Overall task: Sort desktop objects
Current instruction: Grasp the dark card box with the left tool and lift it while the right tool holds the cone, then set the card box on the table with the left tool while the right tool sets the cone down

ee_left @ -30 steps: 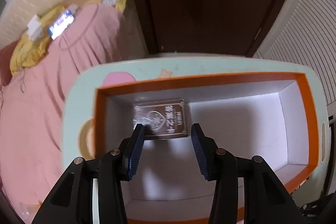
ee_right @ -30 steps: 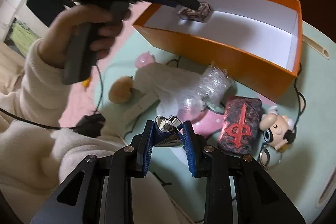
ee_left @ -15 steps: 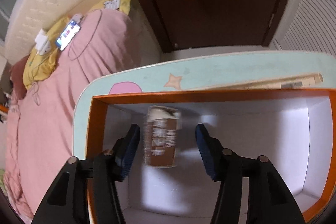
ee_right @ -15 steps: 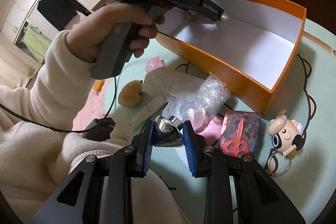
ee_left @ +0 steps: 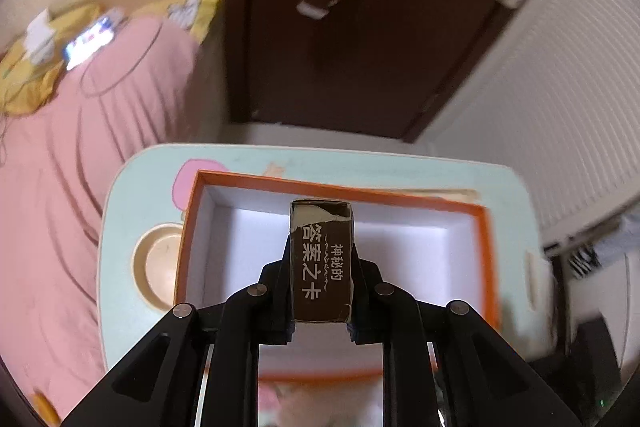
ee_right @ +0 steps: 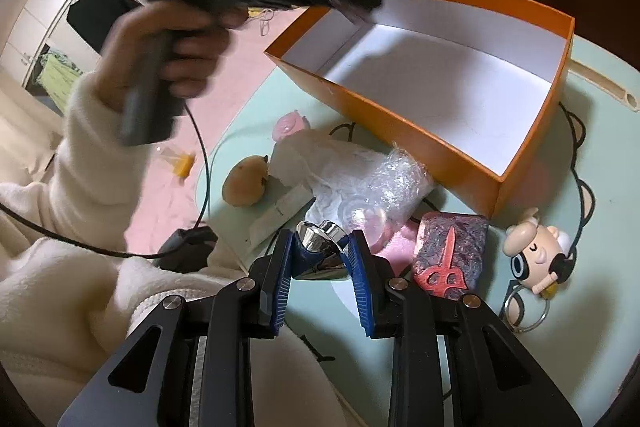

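- Left gripper [ee_left: 321,267] has just closed, clamping brown printed card box [ee_left: 322,259], lifted above white-lined orange cardboard box [ee_left: 484,227], likely to reorient it.
- Right gripper [ee_right: 322,255] clenches shiny chrome metal piece [ee_right: 320,247], parked over table awaiting boxing.

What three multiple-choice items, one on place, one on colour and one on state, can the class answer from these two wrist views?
1. Where does the keychain figure lie?
A. inside the box
B. on the table outside the box
C. in a gripper

2. What colour is the outside of the open box?
A. orange
B. blue
C. black

3. What is the left gripper doing?
A. standing open and empty
B. clamping a brown card box
C. clamping a shiny metal object

Answers: 1 B, it lies on the table; 2 A, its outer walls are orange; 3 B, the card box sits between the shut jaws.
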Tool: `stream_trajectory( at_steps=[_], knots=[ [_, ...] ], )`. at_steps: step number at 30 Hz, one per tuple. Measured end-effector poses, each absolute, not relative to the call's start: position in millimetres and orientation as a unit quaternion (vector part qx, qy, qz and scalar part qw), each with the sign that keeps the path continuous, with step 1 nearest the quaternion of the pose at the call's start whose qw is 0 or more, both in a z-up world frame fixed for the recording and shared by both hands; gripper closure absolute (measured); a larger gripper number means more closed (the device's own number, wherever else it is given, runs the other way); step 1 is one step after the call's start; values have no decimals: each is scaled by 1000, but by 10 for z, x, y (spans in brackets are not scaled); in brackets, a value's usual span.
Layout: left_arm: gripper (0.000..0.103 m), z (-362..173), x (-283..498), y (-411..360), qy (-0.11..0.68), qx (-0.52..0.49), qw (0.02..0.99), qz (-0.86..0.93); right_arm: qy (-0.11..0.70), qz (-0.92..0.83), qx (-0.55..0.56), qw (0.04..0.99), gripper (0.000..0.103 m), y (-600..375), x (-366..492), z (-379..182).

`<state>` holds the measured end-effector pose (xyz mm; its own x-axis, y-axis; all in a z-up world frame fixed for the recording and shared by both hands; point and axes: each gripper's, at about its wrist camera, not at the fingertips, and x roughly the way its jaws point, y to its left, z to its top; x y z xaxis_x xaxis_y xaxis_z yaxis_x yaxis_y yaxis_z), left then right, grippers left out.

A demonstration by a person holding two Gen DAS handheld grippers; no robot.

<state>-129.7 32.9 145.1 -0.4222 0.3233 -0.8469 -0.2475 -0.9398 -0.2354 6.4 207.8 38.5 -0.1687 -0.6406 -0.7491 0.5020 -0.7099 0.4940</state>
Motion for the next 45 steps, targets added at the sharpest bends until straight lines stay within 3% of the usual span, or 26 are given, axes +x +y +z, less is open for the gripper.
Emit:
stream_trajectory(
  at_steps=[4,9,18,19,21,23,29,31,33,38,45],
  knots=[
    [86,1496,-883,317,-35,-515,212,830,-63,-767,527,362,74,2069,125,374],
    [86,1099,-505,318,-39,-549,212,808,-65,-779,531,328,73,2073,197,289],
    [85,711,-544,407,-32,-547,194,814,-28,-812,517,270,73,1977,228,205],
    [83,688,-551,418,-28,-548,193,813,-27,-818,511,263,73,1983,222,215],
    [62,682,-546,406,-29,-545,197,814,-34,-825,502,258,71,2025,210,251],
    [51,730,-512,366,-32,-534,200,821,-44,-830,493,256,70,2069,203,297],
    [51,1066,-372,-3,-68,-489,230,839,-104,-834,468,272,70,2286,171,502],
    [47,1209,-373,-259,-94,-456,210,860,-132,-831,467,273,70,2374,118,533],
    [36,1247,-428,-506,-116,-433,160,879,-158,-828,469,265,70,2473,43,545],
    [36,1014,-783,-803,-154,-457,106,870,-172,-830,483,220,69,2556,-139,491],
    [41,739,-1096,-407,-165,-490,150,843,-172,-821,494,226,69,2484,-353,417]
  ],
)
